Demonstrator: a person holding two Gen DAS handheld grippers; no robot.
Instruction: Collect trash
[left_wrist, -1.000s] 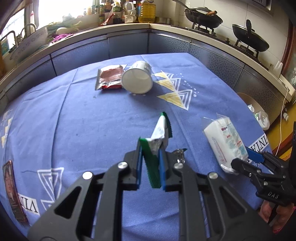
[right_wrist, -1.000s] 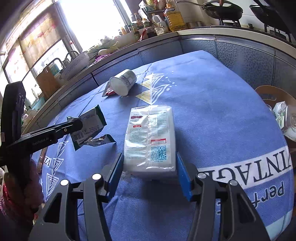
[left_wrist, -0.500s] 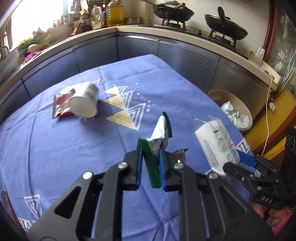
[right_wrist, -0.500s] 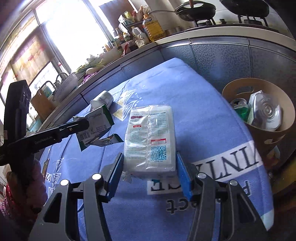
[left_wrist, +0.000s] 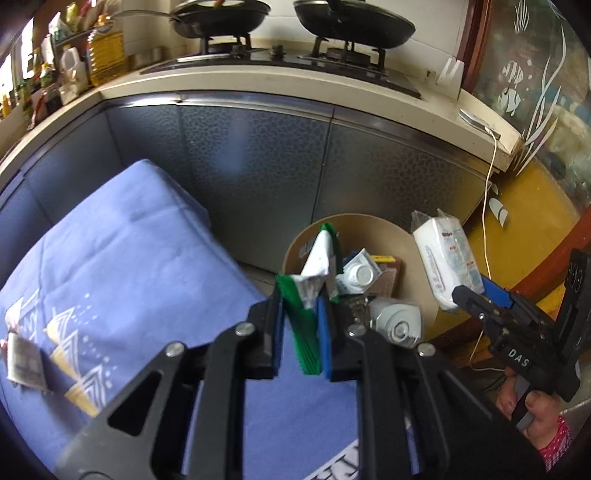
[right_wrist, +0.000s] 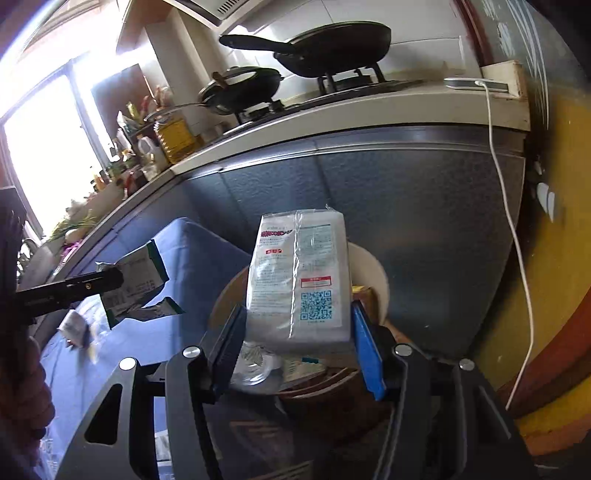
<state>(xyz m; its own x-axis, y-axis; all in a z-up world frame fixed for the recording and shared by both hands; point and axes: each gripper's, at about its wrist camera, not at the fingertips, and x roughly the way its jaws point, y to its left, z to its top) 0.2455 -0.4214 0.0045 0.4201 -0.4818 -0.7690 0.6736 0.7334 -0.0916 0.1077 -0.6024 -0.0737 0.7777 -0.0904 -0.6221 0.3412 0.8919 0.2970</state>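
Left wrist view: the left tool (left_wrist: 300, 325) is clamped on a green and white wrapper (left_wrist: 314, 273), which sticks up past its tips over the round bin (left_wrist: 406, 243) — beyond and to the right of the worktop (left_wrist: 122, 266). The right tool (left_wrist: 476, 299) stands further right, gripping a white packet (left_wrist: 445, 262).

Right wrist view: the right tool (right_wrist: 295, 347) pinches the packet (right_wrist: 299, 277) between both pads, above the bin (right_wrist: 373, 273) — the wrapper (right_wrist: 133, 284) hangs to its left.

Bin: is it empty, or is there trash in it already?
Not empty. The bin already holds trash: a white bottle, a crushed clear bottle and cardboard. How full it is below them cannot be told.
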